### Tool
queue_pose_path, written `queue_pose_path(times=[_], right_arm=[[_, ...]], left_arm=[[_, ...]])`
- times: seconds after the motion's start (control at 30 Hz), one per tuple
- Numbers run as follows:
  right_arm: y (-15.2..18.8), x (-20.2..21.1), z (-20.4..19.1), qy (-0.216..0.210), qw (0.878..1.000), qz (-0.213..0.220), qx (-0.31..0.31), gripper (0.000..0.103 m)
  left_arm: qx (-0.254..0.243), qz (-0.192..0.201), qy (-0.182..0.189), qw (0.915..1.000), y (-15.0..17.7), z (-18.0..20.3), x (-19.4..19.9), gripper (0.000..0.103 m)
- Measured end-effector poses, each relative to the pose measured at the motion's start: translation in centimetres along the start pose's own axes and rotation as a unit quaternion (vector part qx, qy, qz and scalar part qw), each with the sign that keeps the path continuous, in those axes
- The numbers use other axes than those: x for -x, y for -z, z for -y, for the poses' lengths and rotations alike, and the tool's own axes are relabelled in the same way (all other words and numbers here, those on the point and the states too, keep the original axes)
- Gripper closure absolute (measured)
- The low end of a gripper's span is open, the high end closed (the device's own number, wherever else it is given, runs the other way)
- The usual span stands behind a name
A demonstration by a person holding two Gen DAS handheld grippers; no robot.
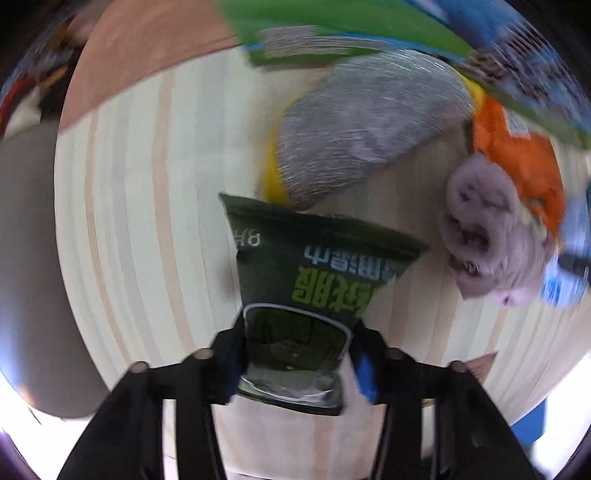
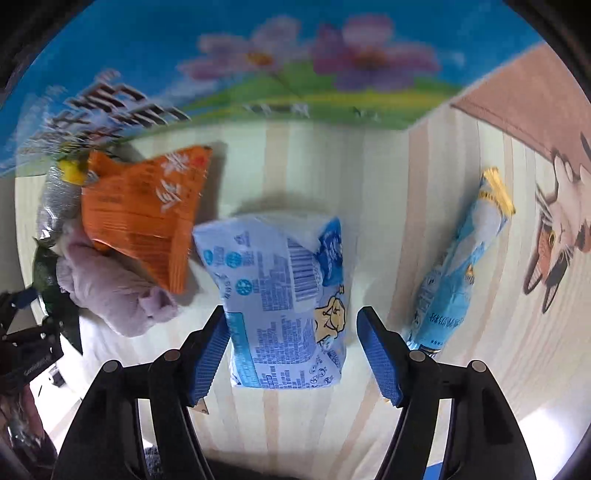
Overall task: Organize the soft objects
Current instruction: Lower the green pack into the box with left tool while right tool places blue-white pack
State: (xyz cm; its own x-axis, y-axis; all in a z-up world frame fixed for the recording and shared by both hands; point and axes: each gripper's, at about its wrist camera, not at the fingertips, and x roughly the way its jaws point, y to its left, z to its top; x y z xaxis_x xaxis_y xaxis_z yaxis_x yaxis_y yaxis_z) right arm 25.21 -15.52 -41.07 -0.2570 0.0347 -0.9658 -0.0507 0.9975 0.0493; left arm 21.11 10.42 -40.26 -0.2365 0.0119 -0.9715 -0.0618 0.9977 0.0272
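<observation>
My left gripper (image 1: pixel 297 360) is shut on a dark green wipes packet (image 1: pixel 310 280) and holds it over the striped wooden table (image 1: pixel 147 221). Beyond it lie a grey and yellow scrub sponge (image 1: pixel 365 129), a rolled lilac towel (image 1: pixel 487 225) and an orange packet (image 1: pixel 517 155). My right gripper (image 2: pixel 293 350) is open, its blue pads either side of a light blue tissue pack (image 2: pixel 280 302) lying on the table. The orange packet (image 2: pixel 147 214), the lilac towel (image 2: pixel 114 291) and the sponge (image 2: pixel 59 192) lie to its left. A slim blue packet (image 2: pixel 458 266) lies to its right.
A large blue and green box with flower print (image 2: pixel 295 55) stands along the back of the table; it also shows in the left wrist view (image 1: pixel 332 22). A cat picture mat (image 2: pixel 554 236) lies at the right. The other gripper (image 2: pixel 26 332) shows at far left.
</observation>
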Motion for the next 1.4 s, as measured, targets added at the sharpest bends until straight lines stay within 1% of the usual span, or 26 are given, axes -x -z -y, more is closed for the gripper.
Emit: queue_pose_path(times=[0.03,0.1,0.13,0.2,0.23,0.27,0.3,0.37,0.5,0.53,0.57,0.6,0.63,0.67,0.7,0.73,0.77,0.87,0.93,1.07,1.13,1.2,1.27,1.3,1.37,1.4], right_arm=[[0.2,0.0,0.0,-0.006,1.0,-0.003,-0.006,0.049],[1.0,0.0,-0.2,-0.011,1.0,-0.012,-0.005,0.052],[1.2,0.1,-0.3,-0.013,1.0,-0.011,-0.002,0.053],[1.5,0.2,-0.6,-0.006,1.0,-0.008,0.003,0.054],[1.6,0.0,-0.8,-0.004,1.0,-0.005,0.0,0.053],[1.9,0.0,-0.8,-0.004,1.0,-0.003,-0.006,0.052],[1.8,-0.1,-0.8,-0.006,1.0,-0.004,-0.014,0.05],[2.0,-0.8,-0.1,-0.015,1.0,-0.004,-0.025,0.047],[2.0,-1.1,0.8,-0.019,0.999,-0.003,-0.032,0.046],[2.0,-1.1,0.8,-0.018,0.999,-0.001,-0.031,0.046],[2.1,-1.2,0.7,-0.017,0.999,0.001,-0.03,0.046],[2.2,-1.2,0.6,-0.016,0.999,0.005,-0.029,0.046],[2.7,-1.4,0.6,-0.015,0.999,0.01,-0.028,0.048],[3.2,-1.1,0.0,-0.012,0.999,0.014,-0.026,0.055],[3.6,-0.8,0.4,-0.009,1.0,0.018,-0.023,0.057],[4.0,-0.4,0.2,-0.005,1.0,0.023,-0.02,0.062],[4.6,-0.3,0.2,-0.006,1.0,0.025,-0.017,0.065],[6.0,1.0,-0.6,-0.027,0.999,0.031,-0.011,0.067],[7.0,2.7,-0.9,-0.047,0.998,0.042,-0.005,0.067],[8.6,7.5,-2.3,-0.096,0.993,0.074,0.01,0.067],[8.8,10.5,-3.1,-0.116,0.988,0.098,0.018,0.067],[8.2,13.6,-3.7,-0.132,0.984,0.119,0.022,0.067],[7.1,16.4,-4.0,-0.143,0.98,0.138,0.028,0.067],[6.4,17.7,-3.8,-0.143,0.978,0.148,0.028,0.067],[4.5,19.6,-3.8,-0.128,0.977,0.166,0.029,0.067],[3.5,20.5,-3.6,-0.121,0.978,0.17,0.027,0.067]], left_arm=[[0.027,-0.007,0.015,0.9995,0.2,-0.4,-0.3,0.062],[0.077,-0.016,0.061,0.995,0.6,-1.7,-0.6,0.062],[0.091,-0.015,0.074,0.993,0.7,-2.1,-0.8,0.061],[0.105,-0.008,0.096,0.9898,1.0,-2.5,-0.9,0.054],[0.105,-0.012,0.11,0.9883,1.0,-2.6,-1.1,0.046],[0.106,-0.015,0.121,0.9868,1.3,-3.0,-1.3,0.042],[0.106,-0.018,0.127,0.9861,1.4,-3.1,-1.4,0.042],[0.096,-0.017,0.123,0.9875,2.3,-2.8,-1.6,0.042],[0.083,-0.015,0.106,0.9908,2.6,-1.5,-1.2,0.042],[0.084,-0.011,0.1,0.9914,2.7,-1.5,-1.1,0.048],[0.087,-0.005,0.09,0.9921,2.8,-1.3,-0.9,0.061],[0.088,0.001,0.082,0.9928,2.9,-1.2,-0.6,0.063],[0.093,0.009,0.078,0.9926,3.2,-1.1,-0.2,0.065],[0.099,0.014,0.077,0.992,3.5,-1.2,0.0,0.066],[0.105,0.019,0.075,0.9915,3.7,-1.2,0.4,0.067],[0.109,0.024,0.072,0.9911,4.1,-1.3,1.0,0.067],[0.11,0.031,0.07,0.9909,4.7,-1.1,1.6,0.067],[0.088,0.068,0.066,0.9915,6.1,0.4,4.9,0.067],[0.069,0.093,0.072,0.9907,6.6,2.1,7.4,0.067],[0.029,0.147,0.098,0.9839,6.6,4.5,13.8,0.067],[0.01,0.167,0.115,0.9792,5.2,5.5,17.4,0.067],[-0.007,0.182,0.117,0.9763,3.2,5.7,20.1,0.067],[-0.025,0.2,0.098,0.9746,0.0,5.3,22.3,0.067],[-0.031,0.206,0.083,0.9745,-1.7,5.3,23.0,0.067],[-0.038,0.208,0.055,0.9759,-6.0,5.3,24.6,0.067],[-0.039,0.202,0.04,0.9778,-8.5,5.1,24.6,0.067]])
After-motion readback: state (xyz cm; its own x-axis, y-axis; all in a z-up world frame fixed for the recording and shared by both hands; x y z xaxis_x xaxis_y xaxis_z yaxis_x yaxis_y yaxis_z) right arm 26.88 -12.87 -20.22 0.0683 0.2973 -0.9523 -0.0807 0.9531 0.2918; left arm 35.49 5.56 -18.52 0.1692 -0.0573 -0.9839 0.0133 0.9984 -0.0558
